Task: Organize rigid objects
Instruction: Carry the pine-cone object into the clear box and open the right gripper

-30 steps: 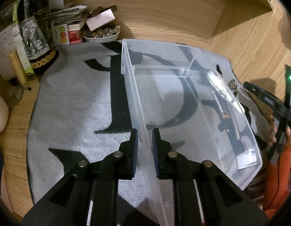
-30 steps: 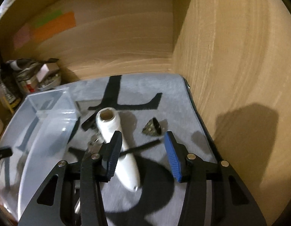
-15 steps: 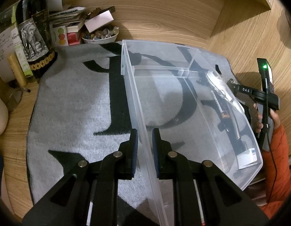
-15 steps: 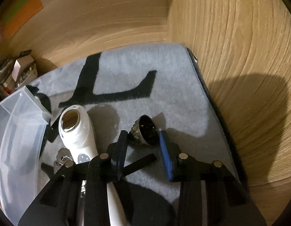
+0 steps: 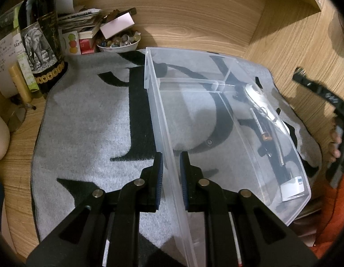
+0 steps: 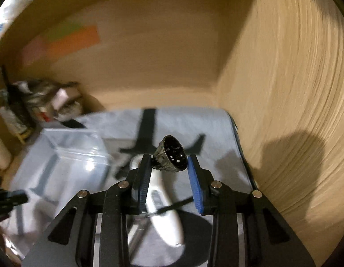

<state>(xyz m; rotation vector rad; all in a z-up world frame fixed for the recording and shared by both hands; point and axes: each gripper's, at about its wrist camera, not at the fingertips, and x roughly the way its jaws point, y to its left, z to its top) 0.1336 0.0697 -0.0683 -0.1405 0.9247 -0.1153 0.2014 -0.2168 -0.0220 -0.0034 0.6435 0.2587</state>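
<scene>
Two grippers seen at work over a grey mat, one on a clear bin and one on a small dark cup.

From the left wrist view, the left gripper [image 5: 171, 166] is seen with its fingers closed tight on the near wall of the clear plastic bin [image 5: 283, 133], which is rested on the grey mat [image 5: 87, 122] spread over the wooden tabletop [image 5: 294, 44]. A battery [image 5: 266, 136] and a small white block [image 5: 293, 187] are seen through the bin's far side. A dark bottle [image 5: 40, 40] and a bowl [image 5: 118, 44] are placed beyond the mat. From the right wrist view, which is blurred, a perforated dark metal cup [image 6: 172, 154] is gripped between the fingers of the right gripper [image 6: 168, 173], narrowly parted, above a white handle-shaped object [image 6: 165, 218] lying on the mat.
</scene>
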